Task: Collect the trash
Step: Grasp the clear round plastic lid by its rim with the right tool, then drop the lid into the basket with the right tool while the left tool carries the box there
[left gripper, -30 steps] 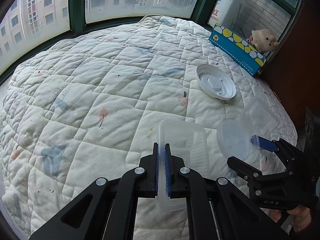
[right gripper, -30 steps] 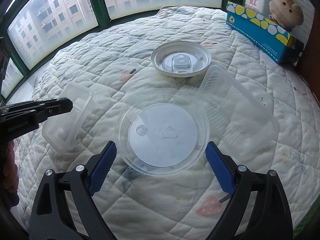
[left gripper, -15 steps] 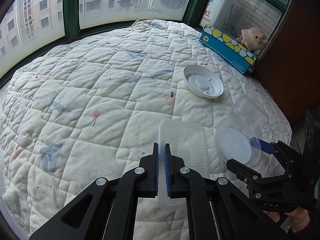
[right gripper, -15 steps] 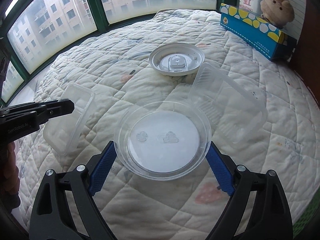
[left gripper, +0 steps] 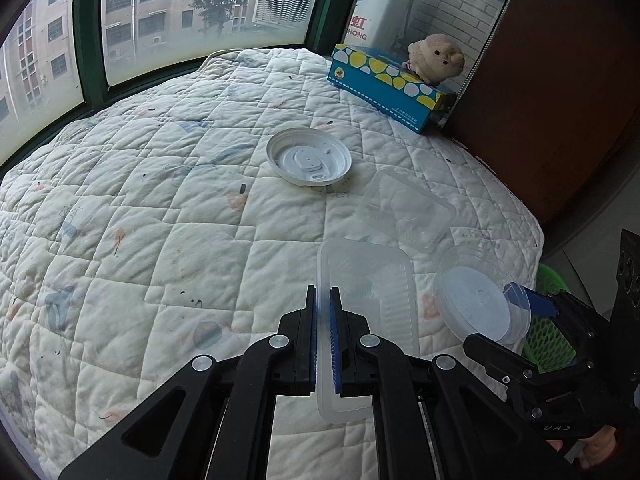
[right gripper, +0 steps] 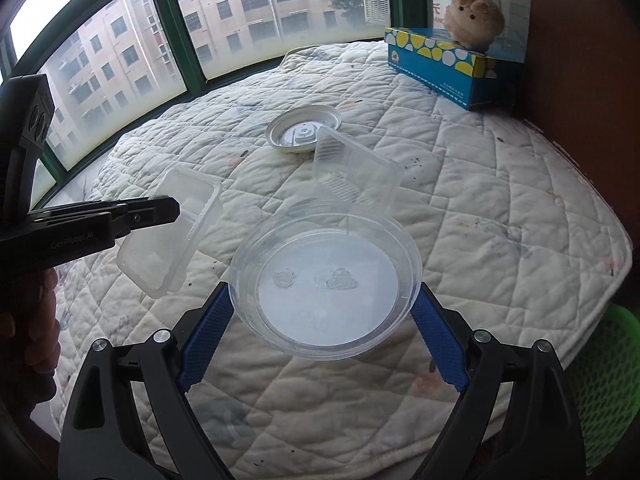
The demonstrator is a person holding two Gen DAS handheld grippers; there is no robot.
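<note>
My left gripper (left gripper: 323,292) is shut on the wall of a clear rectangular container (left gripper: 372,292) and holds it above the quilt. From the right wrist view, that container (right gripper: 176,232) hangs tilted from the left gripper (right gripper: 172,210). My right gripper (right gripper: 324,292) is closed wide on a clear round dish (right gripper: 326,276), its blue pads pressing the rim on both sides, and the dish is off the bed. In the left wrist view the right gripper (left gripper: 500,324) carries the dish (left gripper: 472,304) near the bed's right edge.
On the quilted bed (left gripper: 160,200) lie a second clear rectangular container (left gripper: 404,208) and a white round lid (left gripper: 308,156). A blue tissue box (left gripper: 388,84) and a plush toy (left gripper: 436,58) sit at the far corner. A green mesh basket (right gripper: 612,380) stands beside the bed.
Both grippers have risen and drawn back toward the bed's near right edge with their items. The dish has left the quilt, and the green basket has come into view.
</note>
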